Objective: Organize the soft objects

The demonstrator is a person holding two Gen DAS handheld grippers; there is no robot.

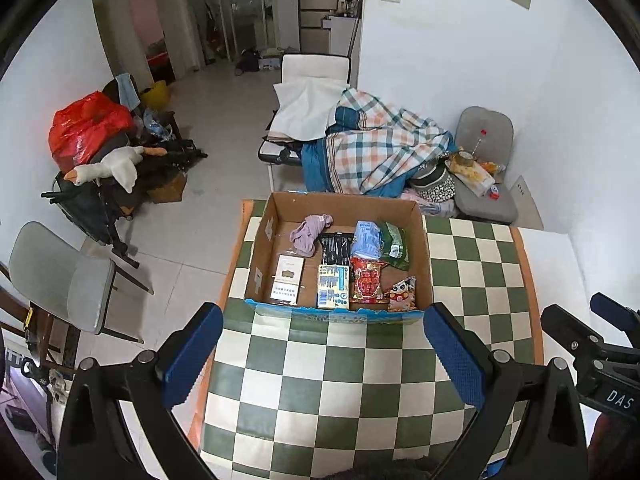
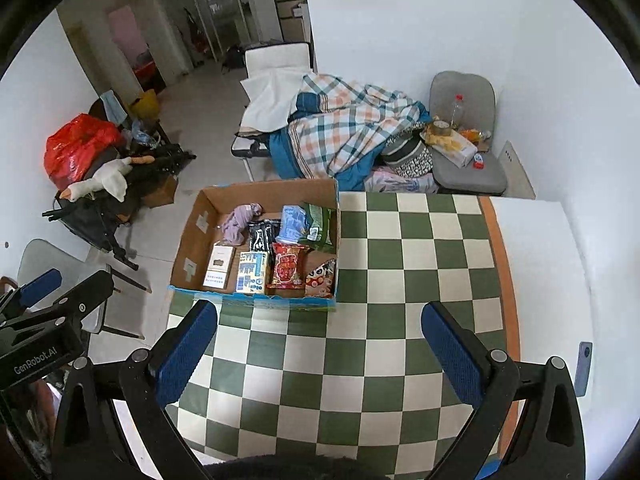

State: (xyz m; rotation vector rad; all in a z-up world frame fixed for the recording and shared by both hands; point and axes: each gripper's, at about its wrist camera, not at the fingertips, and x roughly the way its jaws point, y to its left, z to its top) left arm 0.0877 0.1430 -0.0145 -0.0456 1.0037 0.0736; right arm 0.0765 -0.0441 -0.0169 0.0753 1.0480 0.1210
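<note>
Checkered tablecloth (image 2: pixel 360 360) bare toward near edge, cardboard box (image 1: pixel 424 256) at far-left corner, both grippers' jaws apart, holding nothing

On my right tool (image 1: pixel 612 344), seen at the edge of the left view, I read the white letters "DAS" on a black housing; the rest of the word is cut off. On my left tool (image 2: pixel 44 320), seen at the edge of the right view, a black bar carries "GenRobot.AI" in pale letters. The packets in the cardboard box (image 1: pixel 340 206) bear print, but it is too small and blurred for me to read.
</note>
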